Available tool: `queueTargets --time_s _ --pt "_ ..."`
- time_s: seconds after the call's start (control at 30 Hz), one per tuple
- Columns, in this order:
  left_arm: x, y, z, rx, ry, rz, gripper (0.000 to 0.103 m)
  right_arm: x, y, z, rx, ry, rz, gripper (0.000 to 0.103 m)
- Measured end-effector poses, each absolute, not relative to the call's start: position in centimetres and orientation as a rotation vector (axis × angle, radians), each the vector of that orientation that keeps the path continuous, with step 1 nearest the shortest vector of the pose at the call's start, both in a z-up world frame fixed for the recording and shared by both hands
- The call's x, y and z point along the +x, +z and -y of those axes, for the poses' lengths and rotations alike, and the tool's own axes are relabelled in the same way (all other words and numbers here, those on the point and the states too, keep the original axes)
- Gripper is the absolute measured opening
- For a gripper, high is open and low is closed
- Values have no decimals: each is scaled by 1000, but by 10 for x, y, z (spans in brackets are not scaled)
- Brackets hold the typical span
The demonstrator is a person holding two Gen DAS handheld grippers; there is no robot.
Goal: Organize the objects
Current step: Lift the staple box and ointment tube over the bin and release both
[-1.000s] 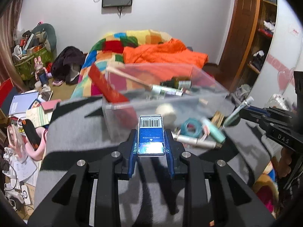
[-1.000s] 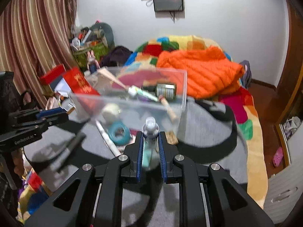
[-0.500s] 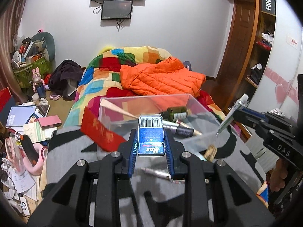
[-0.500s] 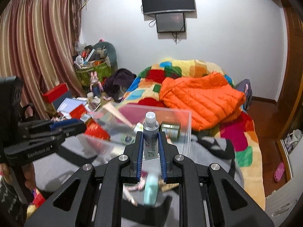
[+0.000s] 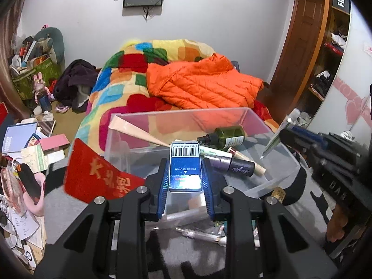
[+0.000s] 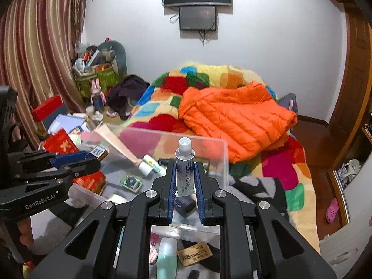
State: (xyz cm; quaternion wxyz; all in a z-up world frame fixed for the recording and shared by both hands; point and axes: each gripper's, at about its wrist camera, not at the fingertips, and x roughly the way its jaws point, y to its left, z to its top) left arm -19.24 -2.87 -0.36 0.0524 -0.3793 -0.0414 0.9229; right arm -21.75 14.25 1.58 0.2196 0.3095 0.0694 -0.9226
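Note:
My left gripper is shut on a blue box with a barcode and holds it over the near wall of a clear plastic bin. My right gripper is shut on a silver tube with a white cap above the same bin. The bin holds a green spray bottle, a purple tube, a long beige tube and a red envelope leaning on its left wall. The left gripper also shows in the right wrist view.
The bin sits on a grey and black blanket. Loose tubes, a mint tube and an eraser lie in front of it. An orange jacket lies on the colourful bed behind. Clutter fills the floor at left.
Both grippers have risen and moved forward over the bin with their objects held. The view now looks down into the bin instead of through its side.

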Motion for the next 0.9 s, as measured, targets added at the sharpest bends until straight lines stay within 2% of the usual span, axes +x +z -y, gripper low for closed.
queueTargets --time_s 0.3,0.47,0.67,0.73,0.9 --pt "-193 -10 28 -1182 2775 151 28 -214 -4 -118 905 -2430 -277 14" --pt "-180 2 27 -1132 2799 145 44 -207 6 -125 883 -2409 -234 16" --pt "-157 17 24 -1076 2812 136 56 -195 19 -148 861 -2436 -186 28" --pt "-149 17 22 -1076 2805 134 57 -191 19 -158 866 -2454 -175 32" --pt "-138 0 9 -1143 2750 126 58 -189 7 -186 931 -2484 -149 33"
